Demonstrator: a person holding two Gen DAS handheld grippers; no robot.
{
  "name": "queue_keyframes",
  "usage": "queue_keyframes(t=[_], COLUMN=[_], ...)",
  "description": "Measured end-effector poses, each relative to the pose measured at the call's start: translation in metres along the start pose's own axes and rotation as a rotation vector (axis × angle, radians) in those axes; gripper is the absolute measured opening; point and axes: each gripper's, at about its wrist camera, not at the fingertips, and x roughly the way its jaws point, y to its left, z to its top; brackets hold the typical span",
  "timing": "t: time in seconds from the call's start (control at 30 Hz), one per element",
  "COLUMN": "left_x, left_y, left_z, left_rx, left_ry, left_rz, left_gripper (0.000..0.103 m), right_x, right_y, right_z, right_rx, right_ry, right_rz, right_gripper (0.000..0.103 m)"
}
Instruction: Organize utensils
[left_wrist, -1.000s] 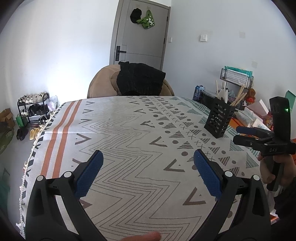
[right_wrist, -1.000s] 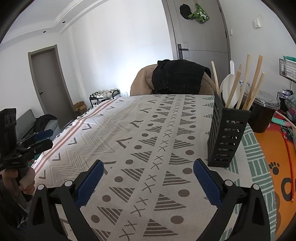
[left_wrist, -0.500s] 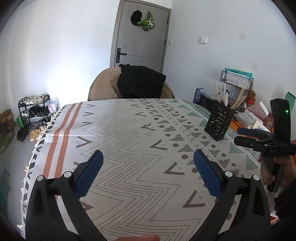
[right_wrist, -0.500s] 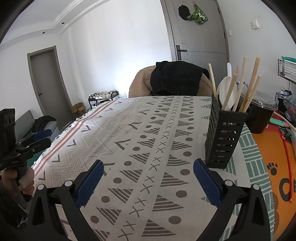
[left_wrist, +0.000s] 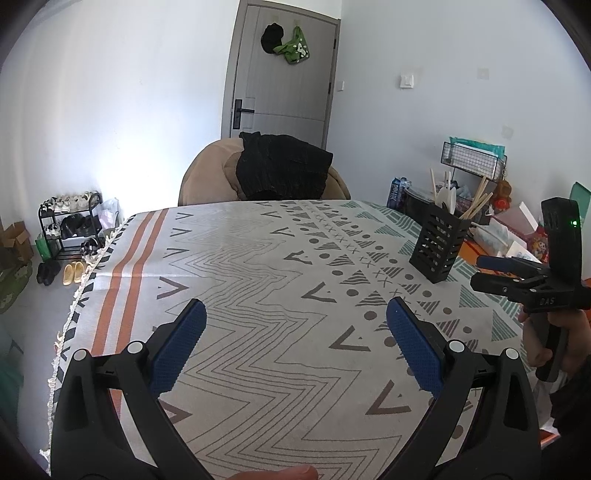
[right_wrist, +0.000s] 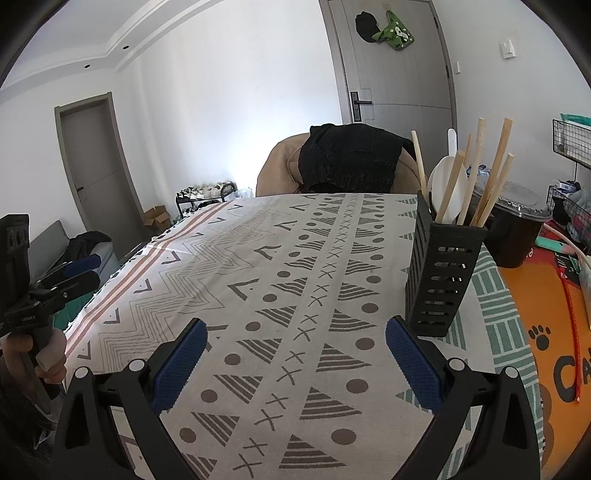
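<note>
Two grippers are all we hold over the table (left_wrist: 258, 266), whose patterned cloth of zigzags, triangles and orange stripes fills most of both views. Beyond its far edge we see a tan chair (left_wrist: 207, 177) with a black garment (left_wrist: 282, 168) draped over its back, and behind that a grey door (left_wrist: 280, 70). A shoe rack (left_wrist: 70, 225) stands on the floor off the table's left side.

On the right part of the cloth stands the black slotted utensil holder (right_wrist: 441, 280), upright, with wooden chopsticks (right_wrist: 495, 170) and a white spoon (right_wrist: 445, 188) sticking out of its top. It sits just ahead and to the right of our right gripper (right_wrist: 295, 354), near that gripper's right finger but not touching it.

Our left gripper (left_wrist: 295, 339) hangs over the middle of the cloth, well apart from the holder. Both grippers are spread wide, blue pads apart, gripping nothing.
</note>
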Motion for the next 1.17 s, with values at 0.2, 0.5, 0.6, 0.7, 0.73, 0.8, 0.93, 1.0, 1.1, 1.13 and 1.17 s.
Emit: queue_keyframes(t=[0.2, 0.5, 0.6, 0.7, 0.73, 0.8, 0.93, 1.0, 1.1, 1.13, 1.17], left_x=[-0.003, -0.006, -0.007, -0.007, -0.006, -0.006, -0.004, -0.003, -0.002, -0.001, 0.001], left_y=[0.002, 0.006, 0.007, 0.004, 0.002, -0.001, -0.005, -0.007, -0.008, -0.008, -0.009], left_z=[0.0, -0.001, -0.002, -0.003, -0.003, -0.004, -0.004, -0.003, -0.003, -0.004, -0.004], left_rx=[-0.004, -0.025, -0.036, -0.017, -0.01, 0.0, 0.007, 0.012, 0.015, 0.015, 0.015], left_ry=[-0.003, -0.017, -0.028, -0.022, -0.019, -0.016, -0.015, -0.015, -0.015, -0.012, -0.005], left_rz=[0.006, 0.022, 0.02, -0.001, -0.007, -0.021, -0.036, -0.037, -0.058, -0.062, -0.065], left_gripper=[0.097, 0.097, 0.097, 0.097, 0.097, 0.097, 0.097, 0.097, 0.097, 0.097, 0.097], right_x=[0.0, 0.0, 0.0, 0.001, 0.001, 0.001, 0.002, 0.002, 0.004, 0.004, 0.004], right_y=[0.0, 0.001, 0.001, 0.003, 0.004, 0.004, 0.004, 0.005, 0.007, 0.008, 0.008], right_z=[0.0, -0.002, -0.004, -0.005, -0.006, -0.006, -0.006, -0.006, -0.005, -0.005, -0.005], right_rx=[0.002, 0.006, 0.013, 0.004, 0.001, 0.002, 0.008, 0.005, 0.0, -0.001, -0.001], right_ry=[-0.001, -0.003, -0.004, -0.004, -0.005, -0.005, -0.006, -0.005, -0.004, -0.004, -0.004], right_rz=[0.0, 0.005, 0.011, 0.017, 0.02, 0.023, 0.026, 0.027, 0.028, 0.029, 0.03], right_gripper=[0.095, 0.095, 0.095, 0.095, 0.095, 0.095, 0.095, 0.095, 0.095, 0.095, 0.095])
